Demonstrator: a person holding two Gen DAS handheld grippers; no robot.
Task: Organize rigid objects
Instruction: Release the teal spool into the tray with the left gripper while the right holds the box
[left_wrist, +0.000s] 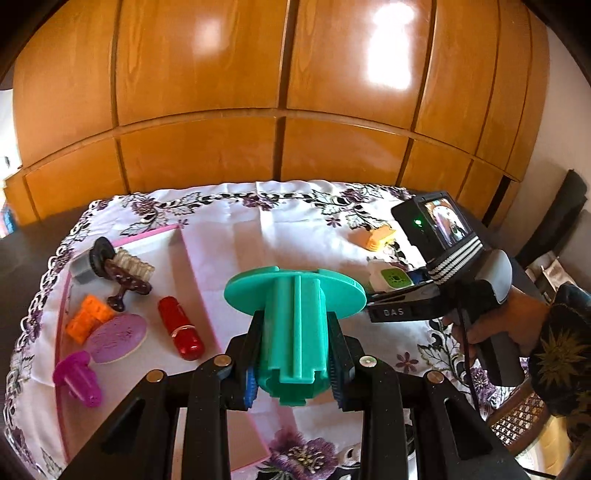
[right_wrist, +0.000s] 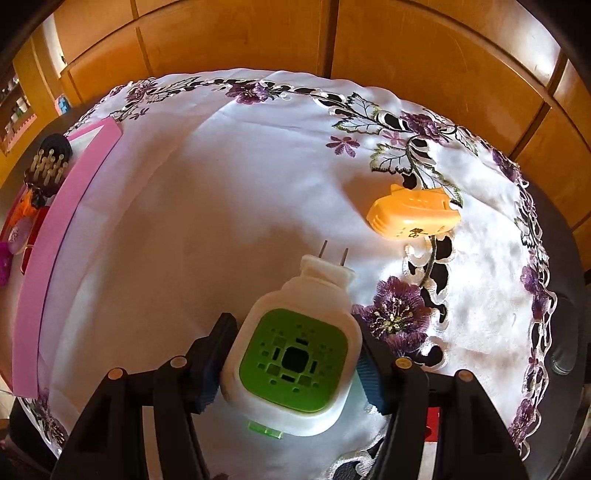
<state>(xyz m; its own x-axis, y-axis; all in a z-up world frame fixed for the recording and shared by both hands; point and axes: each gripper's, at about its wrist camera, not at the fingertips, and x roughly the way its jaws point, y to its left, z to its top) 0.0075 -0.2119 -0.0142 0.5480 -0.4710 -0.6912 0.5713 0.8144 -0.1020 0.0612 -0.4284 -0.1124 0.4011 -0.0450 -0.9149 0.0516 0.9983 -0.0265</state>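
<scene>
Pink tray (left_wrist: 199, 280) sits on the left side of your counter, on a white cloth (left_wrist: 295, 236) embroidered with purple flowers. Inside the tray lie a dark brush (left_wrist: 127, 271) with pale bristles, a grey block (left_wrist: 82, 266) just behind it, an orange piece (left_wrist: 89, 316), a lilac oval (left_wrist: 116, 338) touching that orange piece, a red tube (left_wrist: 180, 332) to the oval's right, and a magenta spool (left_wrist: 78, 377) nearest you.

Your left gripper (left_wrist: 295, 373) holds a teal spool (left_wrist: 295, 314) above the cloth, just right of the tray's edge. Its fingers (left_wrist: 341, 369) are closed against the spool's ribbed stem, with the round flange pointing away from you.

Your right gripper (right_wrist: 291, 358) holds a white plug-in (right_wrist: 291, 343) with a green grille on top. Its fingers (right_wrist: 212, 363) press on both sides of the body, and two metal prongs point forward. The plug-in is over the cloth, well apart from the tray.

An orange clip (right_wrist: 413, 216) lies on the cloth beyond the plug-in, near the embroidered border, outside the tray.
</scene>
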